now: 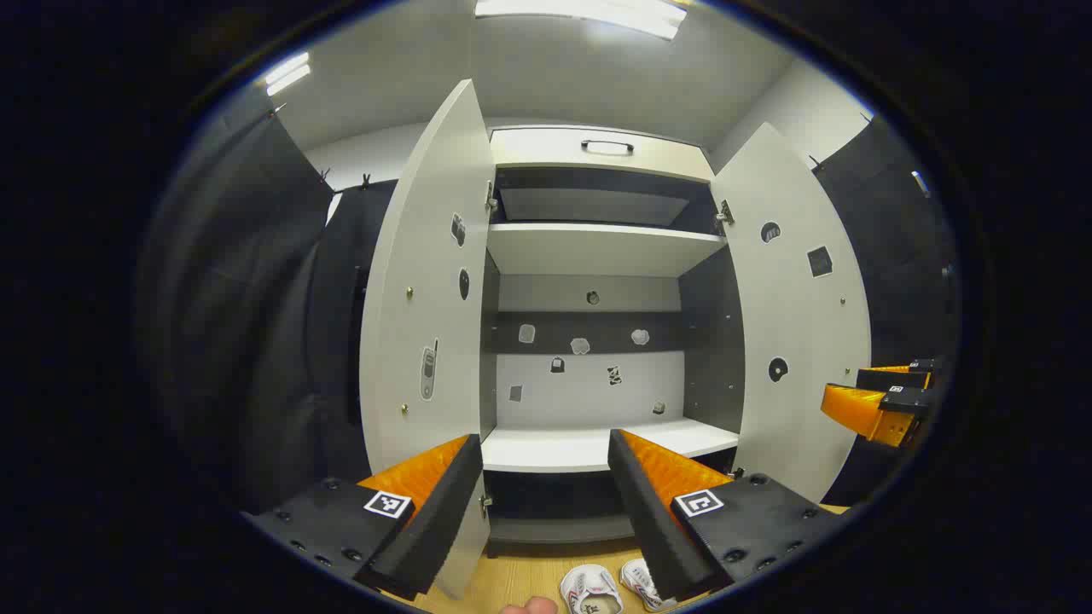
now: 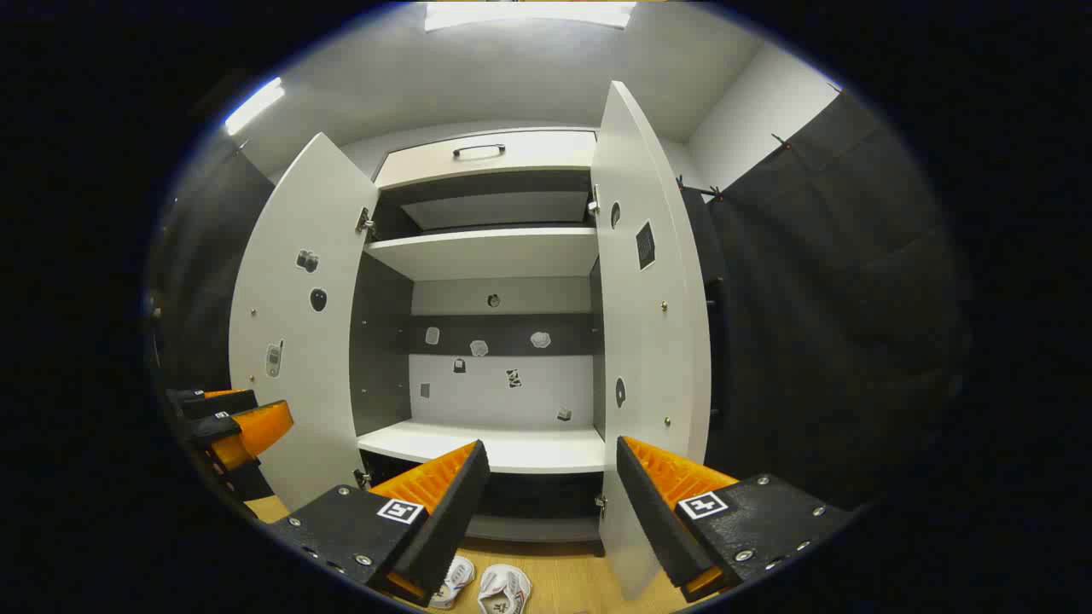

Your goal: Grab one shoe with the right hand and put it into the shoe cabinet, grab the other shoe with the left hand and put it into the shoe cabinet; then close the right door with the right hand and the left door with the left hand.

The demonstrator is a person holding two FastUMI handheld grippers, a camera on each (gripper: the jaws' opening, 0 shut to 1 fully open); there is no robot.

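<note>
In front of open shoe cabinet (image 1: 597,341) I hold left gripper (image 1: 546,503) and right gripper (image 2: 550,512) level, both spread, empty. Two shoes (image 1: 610,587) on floor at 6 o'clock, probably untouched.

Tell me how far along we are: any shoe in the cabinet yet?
Nothing looks done yet. Both shoes lie on the floor before the cabinet, its shelves bare. Left door and right door stand open. Nothing is in hand: left gripper and right gripper are open and empty, above the shoes. Left to do: both shoes in, then both doors closed.
</note>
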